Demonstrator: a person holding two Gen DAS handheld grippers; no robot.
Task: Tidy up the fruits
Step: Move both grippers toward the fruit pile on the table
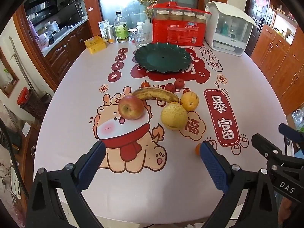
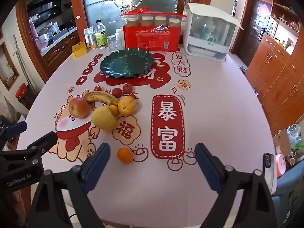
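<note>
A red apple (image 1: 130, 107), a spotted banana (image 1: 155, 94), a yellow pear (image 1: 174, 116), a yellow striped fruit (image 1: 189, 101) and several small red fruits (image 1: 179, 83) lie grouped mid-table. A dark green scalloped plate (image 1: 162, 57) sits empty behind them. A small orange (image 2: 124, 155) lies alone nearer the front. My left gripper (image 1: 152, 163) is open and empty, hovering short of the apple. My right gripper (image 2: 152, 163) is open and empty, just right of the orange. The same apple (image 2: 78, 107), pear (image 2: 104, 118) and plate (image 2: 127, 63) show in the right wrist view.
At the table's far edge stand a red paper-cup package (image 1: 178, 32), a white appliance (image 1: 228, 28), a glass (image 1: 141, 38), bottles (image 1: 121, 28) and a yellow box (image 1: 95, 44). Wooden cabinets (image 2: 281, 79) stand to the right, a kitchen counter to the left.
</note>
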